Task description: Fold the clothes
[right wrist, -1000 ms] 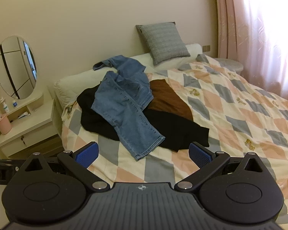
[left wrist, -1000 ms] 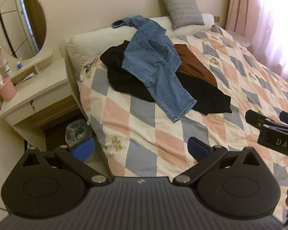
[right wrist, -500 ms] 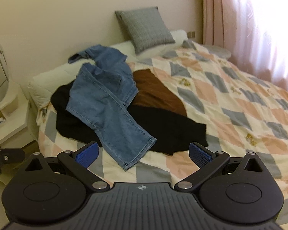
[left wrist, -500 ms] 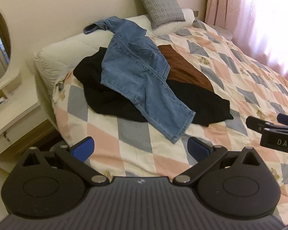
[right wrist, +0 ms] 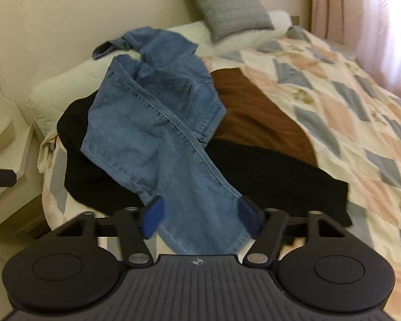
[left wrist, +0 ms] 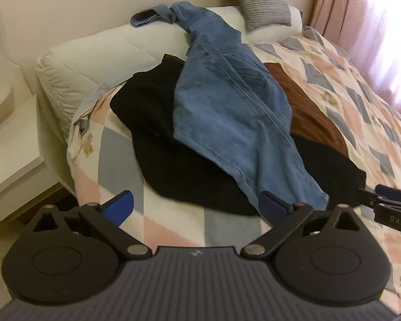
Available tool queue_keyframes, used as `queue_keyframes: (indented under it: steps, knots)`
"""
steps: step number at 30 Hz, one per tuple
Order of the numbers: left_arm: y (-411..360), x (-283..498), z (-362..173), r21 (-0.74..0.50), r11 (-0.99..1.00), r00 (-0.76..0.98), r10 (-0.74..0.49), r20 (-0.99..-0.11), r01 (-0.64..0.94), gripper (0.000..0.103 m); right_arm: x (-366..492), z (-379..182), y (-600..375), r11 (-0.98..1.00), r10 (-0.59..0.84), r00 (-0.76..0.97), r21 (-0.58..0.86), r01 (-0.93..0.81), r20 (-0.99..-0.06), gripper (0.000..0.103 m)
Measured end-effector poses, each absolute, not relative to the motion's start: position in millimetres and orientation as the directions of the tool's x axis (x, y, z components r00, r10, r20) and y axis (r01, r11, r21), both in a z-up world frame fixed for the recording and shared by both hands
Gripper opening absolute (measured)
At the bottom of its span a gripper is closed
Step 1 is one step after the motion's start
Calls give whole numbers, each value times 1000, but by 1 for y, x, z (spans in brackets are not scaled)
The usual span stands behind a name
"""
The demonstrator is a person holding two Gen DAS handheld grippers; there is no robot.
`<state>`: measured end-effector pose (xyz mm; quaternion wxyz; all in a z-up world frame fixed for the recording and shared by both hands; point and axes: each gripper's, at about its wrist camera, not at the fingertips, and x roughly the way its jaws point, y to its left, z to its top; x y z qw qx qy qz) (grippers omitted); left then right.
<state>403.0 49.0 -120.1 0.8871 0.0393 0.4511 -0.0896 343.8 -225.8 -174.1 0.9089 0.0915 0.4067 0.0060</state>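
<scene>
Jeans (right wrist: 157, 133) hem between half-closed right jaws

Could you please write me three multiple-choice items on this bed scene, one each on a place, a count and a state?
1. Where do the blue jeans lie?
A. Across the black garment
B. Under the grey cushion
C. On the nightstand

2. How many garments are piled on the quilt?
A. One
B. Three
C. Five

3. How does the right claw stand?
A. Clamped on the brown garment
B. Part open, jeans leg hem lying in view between its pads, not pinched
C. Shut on nothing

Answers:
1 A: denim overlaps black cloth on both sides.
2 B: jeans, black garment and brown garment.
3 B: its jaws have just been closing, yet the blue pads sit apart with denim showing between them.
</scene>
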Motion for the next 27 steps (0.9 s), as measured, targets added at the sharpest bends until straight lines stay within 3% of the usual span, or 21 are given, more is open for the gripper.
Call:
queue_keyframes:
  steps: [3,7,9,11,23,25,27]
  knots:
    - [57,443,-131,-18,978,578,-137,-805,207,94,379,-188,-224,980,105,660,190,57,-744,40]
    - [60,495,-151,-70,971,579,-192,-792,226,90,427,-208,-225,974,134,634,219,57,-762,39]
    - [58,519,-163,-69,968,584,-202,-787,241,87,449,-219,-225,975,137,635,218,51,-760,45]
    - [56,544,-177,-73,963,575,-215,-790,260,87,470,-229,-225,976,144,637,216,35,-757,61]
    - [59,617,-199,-132,945,551,-284,-784,300,87,587,-262,-198,934,353,687,275,-227,-635,87]
    - [64,626,-196,-179,936,540,-323,-777,302,87,603,-271,-193,911,411,658,315,-267,-631,88]
    - [67,637,-189,-243,920,529,-377,-760,307,89,613,-281,-189,891,454,619,352,-288,-641,77]
